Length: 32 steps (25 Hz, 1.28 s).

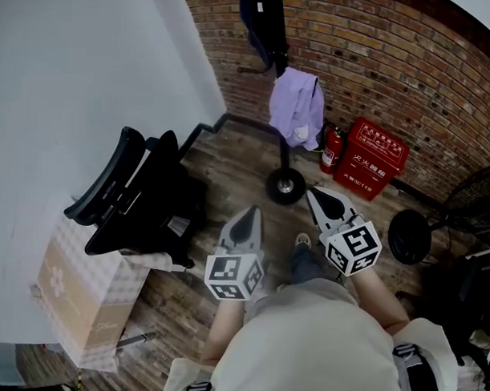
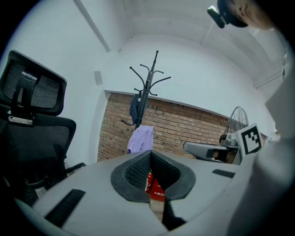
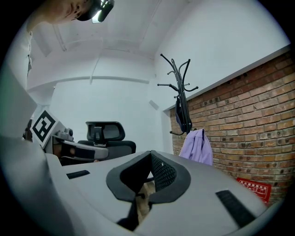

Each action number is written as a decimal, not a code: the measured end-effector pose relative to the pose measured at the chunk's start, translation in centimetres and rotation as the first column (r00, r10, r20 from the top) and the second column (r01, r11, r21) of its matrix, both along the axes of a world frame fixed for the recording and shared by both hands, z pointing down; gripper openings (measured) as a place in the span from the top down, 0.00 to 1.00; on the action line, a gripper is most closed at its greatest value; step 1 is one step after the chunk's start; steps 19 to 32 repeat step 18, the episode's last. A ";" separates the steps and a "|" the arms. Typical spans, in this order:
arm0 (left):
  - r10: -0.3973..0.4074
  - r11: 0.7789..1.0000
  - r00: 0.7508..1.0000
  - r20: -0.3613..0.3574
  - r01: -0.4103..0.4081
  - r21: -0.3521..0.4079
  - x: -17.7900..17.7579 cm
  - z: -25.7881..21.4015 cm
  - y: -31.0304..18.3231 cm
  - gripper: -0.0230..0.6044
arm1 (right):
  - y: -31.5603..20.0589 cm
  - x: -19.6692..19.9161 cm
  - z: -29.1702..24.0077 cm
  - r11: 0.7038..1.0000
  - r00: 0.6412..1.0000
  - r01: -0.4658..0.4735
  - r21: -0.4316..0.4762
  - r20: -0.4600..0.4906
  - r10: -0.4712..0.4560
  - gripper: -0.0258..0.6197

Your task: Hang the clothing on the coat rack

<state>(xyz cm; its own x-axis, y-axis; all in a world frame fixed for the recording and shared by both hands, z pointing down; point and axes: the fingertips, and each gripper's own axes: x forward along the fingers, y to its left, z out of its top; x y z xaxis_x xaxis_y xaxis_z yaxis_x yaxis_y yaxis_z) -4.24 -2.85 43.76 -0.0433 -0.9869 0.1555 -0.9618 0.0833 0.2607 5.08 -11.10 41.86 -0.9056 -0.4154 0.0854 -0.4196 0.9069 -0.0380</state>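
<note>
A black coat rack (image 1: 283, 141) stands by the brick wall on a round base. A purple garment (image 1: 296, 109) hangs on a low hook, and a dark blue one (image 1: 263, 22) hangs higher up. My left gripper (image 1: 252, 211) and right gripper (image 1: 312, 193) are side by side in front of the rack, apart from it, pointing toward it. Both are shut with nothing between the jaws. The left gripper view shows its gripper (image 2: 150, 152) facing the rack (image 2: 147, 87) and the purple garment (image 2: 141, 138). In the right gripper view its gripper (image 3: 150, 153) has that garment (image 3: 197, 146) to the right.
A black office chair (image 1: 141, 194) stands at the left against the white wall, a beige patterned bag (image 1: 80, 301) beside it. Right of the rack are a fire extinguisher (image 1: 332, 147), a red box (image 1: 376, 158) and a floor fan (image 1: 411, 234). The floor is dark wood.
</note>
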 end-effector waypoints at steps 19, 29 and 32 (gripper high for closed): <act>-0.008 1.000 1.000 -0.007 0.008 -0.010 0.0 0.1 0.0 0.96 | 0.7 -0.5 -0.9 0.999 0.999 0.040 0.015 0.021 -0.040 0.96; -0.008 1.000 1.000 -0.007 0.008 -0.010 0.0 0.1 0.0 0.96 | 0.7 -0.5 -0.9 0.999 0.999 0.040 0.015 0.021 -0.040 0.96; -0.008 1.000 1.000 -0.007 0.008 -0.010 0.0 0.1 0.0 0.96 | 0.7 -0.5 -0.9 0.999 0.999 0.040 0.015 0.021 -0.040 0.96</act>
